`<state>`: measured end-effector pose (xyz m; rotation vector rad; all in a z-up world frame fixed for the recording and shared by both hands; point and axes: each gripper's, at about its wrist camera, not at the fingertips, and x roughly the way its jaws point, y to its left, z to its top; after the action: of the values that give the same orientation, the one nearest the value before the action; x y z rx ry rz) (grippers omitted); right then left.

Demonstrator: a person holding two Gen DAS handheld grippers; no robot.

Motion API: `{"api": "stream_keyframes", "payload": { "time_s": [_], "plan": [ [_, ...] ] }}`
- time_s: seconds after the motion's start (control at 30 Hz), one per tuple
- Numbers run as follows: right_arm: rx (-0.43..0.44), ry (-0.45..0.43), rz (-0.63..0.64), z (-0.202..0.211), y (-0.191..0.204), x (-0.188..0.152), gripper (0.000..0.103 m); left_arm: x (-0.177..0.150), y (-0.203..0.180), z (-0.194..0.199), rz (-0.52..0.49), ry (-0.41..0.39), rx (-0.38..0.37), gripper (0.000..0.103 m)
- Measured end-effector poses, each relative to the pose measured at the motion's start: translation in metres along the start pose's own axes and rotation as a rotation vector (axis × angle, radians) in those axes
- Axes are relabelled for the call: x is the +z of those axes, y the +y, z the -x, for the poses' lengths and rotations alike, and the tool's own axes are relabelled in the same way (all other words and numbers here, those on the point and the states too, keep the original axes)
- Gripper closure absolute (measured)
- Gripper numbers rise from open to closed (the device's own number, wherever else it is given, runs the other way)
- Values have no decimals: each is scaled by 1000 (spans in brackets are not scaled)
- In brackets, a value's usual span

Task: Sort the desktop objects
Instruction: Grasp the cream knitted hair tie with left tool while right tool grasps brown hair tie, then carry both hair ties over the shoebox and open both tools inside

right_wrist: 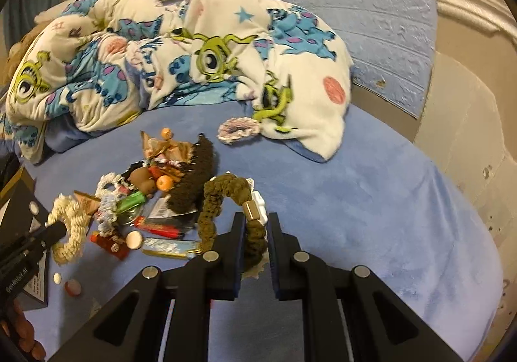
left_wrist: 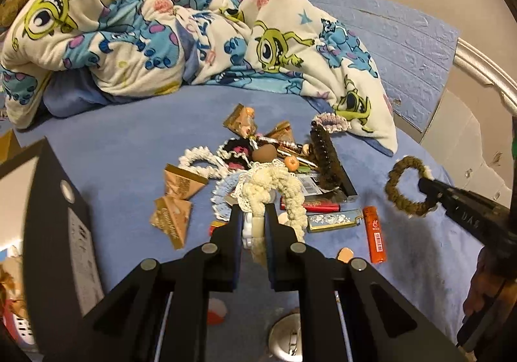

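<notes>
We have a scrunchie in each gripper, lifted off the blue bed [right_wrist: 371,200] beside the heap of small things. Our left gripper [left_wrist: 253,219] pinches the cream scrunchie [left_wrist: 274,187] with its fingers closed on the band near a white clip and a pale bead, the rest of the loop flopping forward over the heap; our right gripper [right_wrist: 255,229] pinches the olive scrunchie [right_wrist: 226,194] the same way, fingers pressed on the knitted band just below a small metal bead, with the loop arching up and drooping to the left. Both look very light and soft, so they should squash under the pads rather than resist, and slipping seems unlikely since the crochet is rough. The hard beads are the poor spots to grip; the yarn beside them holds better. The risk we see is snagging: a dangling loop can catch on the heap's neighbours, such as the brown comb [left_wrist: 324,155]. Still lying there are the lighters [left_wrist: 374,234], stiff and smooth, best taken across their narrow sides, the crinkly tan packets [left_wrist: 181,184], and other scrunchies [right_wrist: 237,131], one apart near the blanket [right_wrist: 307,71].
</notes>
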<state>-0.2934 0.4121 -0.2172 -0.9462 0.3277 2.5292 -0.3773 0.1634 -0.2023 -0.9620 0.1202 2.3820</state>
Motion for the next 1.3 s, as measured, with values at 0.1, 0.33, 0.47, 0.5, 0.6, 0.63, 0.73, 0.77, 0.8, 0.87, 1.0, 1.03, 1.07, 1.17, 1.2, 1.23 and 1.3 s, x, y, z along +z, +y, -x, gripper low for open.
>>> {"api": "stream_keyframes", "payload": {
  "time_s": [0.1, 0.33, 0.47, 0.5, 0.6, 0.63, 0.73, 0.77, 0.8, 0.87, 1.0, 1.03, 1.07, 1.17, 1.2, 1.23, 1.3],
  "plan": [
    [28, 5, 37, 5, 21, -1, 90, 4, 8, 14, 3, -8, 17, 90],
    [102, 3, 89, 20, 76, -2, 90, 8, 37, 52, 58, -52, 64, 90],
    [151, 2, 146, 27, 115, -3, 90, 5, 56, 67, 72, -56, 114, 90],
    [163, 1, 162, 30, 125, -4, 90, 5, 61, 70, 75, -54, 127, 90],
    [201, 1, 179, 37, 148, -5, 90, 1, 78, 80, 108, -50, 131, 90],
    [209, 0, 189, 39, 155, -5, 90, 0, 84, 83, 120, -51, 141, 90],
    [234, -5, 214, 45, 175, -4, 90, -3, 99, 95, 145, -66, 166, 90],
    [242, -8, 221, 48, 181, -3, 90, -3, 103, 99, 149, -70, 175, 90],
    [251, -11, 227, 51, 187, -3, 90, -3, 107, 104, 152, -74, 187, 90],
    [265, -18, 242, 57, 199, -2, 90, -3, 114, 115, 155, -86, 216, 90],
    [303, -22, 269, 68, 226, -2, 90, -6, 132, 136, 176, -107, 264, 90],
    [311, -23, 277, 70, 232, -3, 90, -7, 138, 141, 181, -108, 280, 90],
    [319, -25, 286, 73, 238, -4, 90, -8, 144, 147, 189, -109, 291, 90],
    [354, -27, 308, 79, 261, -7, 90, -15, 162, 164, 208, -117, 330, 90],
    [369, -27, 317, 82, 271, -8, 90, -18, 168, 169, 209, -116, 350, 90],
    [379, -26, 317, 84, 277, -9, 90, -21, 174, 174, 210, -115, 369, 90],
    [406, -20, 314, 87, 290, -11, 90, -27, 188, 184, 222, -119, 403, 90]
  ]
}}
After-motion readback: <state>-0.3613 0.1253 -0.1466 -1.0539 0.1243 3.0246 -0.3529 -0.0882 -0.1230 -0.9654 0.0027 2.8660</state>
